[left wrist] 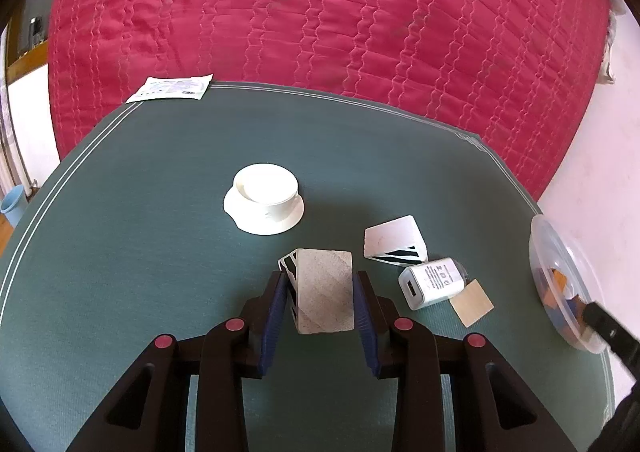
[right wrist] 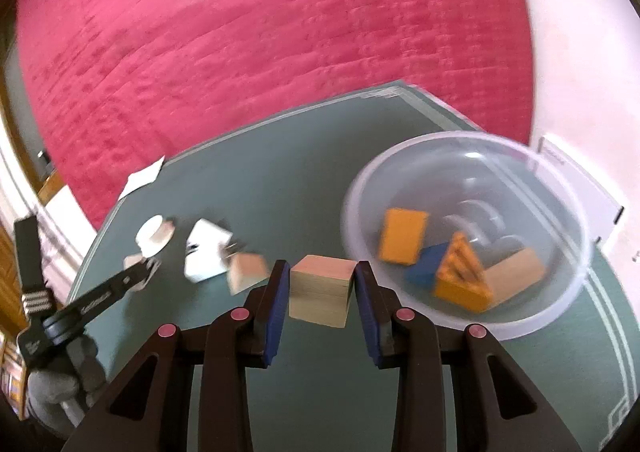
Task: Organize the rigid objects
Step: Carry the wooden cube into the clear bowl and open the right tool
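My left gripper (left wrist: 320, 284) is shut on a white box with black stripes (left wrist: 325, 290), low over the green mat (left wrist: 140, 232). A second striped white box (left wrist: 394, 242) and a white USB charger (left wrist: 432, 282) lie just to its right, by a thin wooden square (left wrist: 472, 302). My right gripper (right wrist: 320, 272) is shut on a plain wooden cube (right wrist: 322, 290), held above the mat left of the clear plastic bowl (right wrist: 400, 180). The bowl holds orange (right wrist: 402, 236), blue (right wrist: 426, 264) and wooden (right wrist: 514, 276) blocks. The left gripper also shows at the left in the right wrist view (right wrist: 140, 272).
A white cup on a saucer (left wrist: 264, 198) stands mid-mat. A white packet (left wrist: 172, 88) lies at the mat's far left corner. A red quilt (left wrist: 320, 12) lies beyond the mat. The bowl shows at the right edge in the left wrist view (left wrist: 538, 252). A wooden block (right wrist: 246, 272) lies near the boxes.
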Motion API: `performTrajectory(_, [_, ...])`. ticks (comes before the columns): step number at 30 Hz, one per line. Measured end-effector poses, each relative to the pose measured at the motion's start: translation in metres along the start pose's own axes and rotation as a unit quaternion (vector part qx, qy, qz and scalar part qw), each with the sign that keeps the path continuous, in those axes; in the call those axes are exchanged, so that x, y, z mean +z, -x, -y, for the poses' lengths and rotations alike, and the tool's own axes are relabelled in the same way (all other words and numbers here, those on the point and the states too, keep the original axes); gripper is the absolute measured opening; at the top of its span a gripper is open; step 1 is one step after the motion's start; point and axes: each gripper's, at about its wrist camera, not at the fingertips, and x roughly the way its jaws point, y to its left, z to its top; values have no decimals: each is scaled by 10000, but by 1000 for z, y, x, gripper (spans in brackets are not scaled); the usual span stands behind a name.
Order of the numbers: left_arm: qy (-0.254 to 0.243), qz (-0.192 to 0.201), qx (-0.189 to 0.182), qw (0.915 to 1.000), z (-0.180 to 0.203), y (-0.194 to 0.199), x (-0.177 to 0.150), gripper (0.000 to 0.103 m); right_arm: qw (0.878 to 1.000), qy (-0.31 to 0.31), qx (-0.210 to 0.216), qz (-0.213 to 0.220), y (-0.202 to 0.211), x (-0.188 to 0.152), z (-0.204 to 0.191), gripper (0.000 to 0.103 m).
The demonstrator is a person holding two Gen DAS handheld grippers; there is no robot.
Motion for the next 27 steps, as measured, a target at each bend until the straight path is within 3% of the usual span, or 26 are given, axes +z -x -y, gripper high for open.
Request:
performTrajectory(18, [-268, -109, -116, 9995, 27, 2, -6, 36, 9939, -609, -830, 402, 19, 22, 87, 34])
performTrajectory(27, [-339, -203, -167, 9991, 41, 2, -9, 36, 9922, -818, -873, 347, 9, 18, 111, 39])
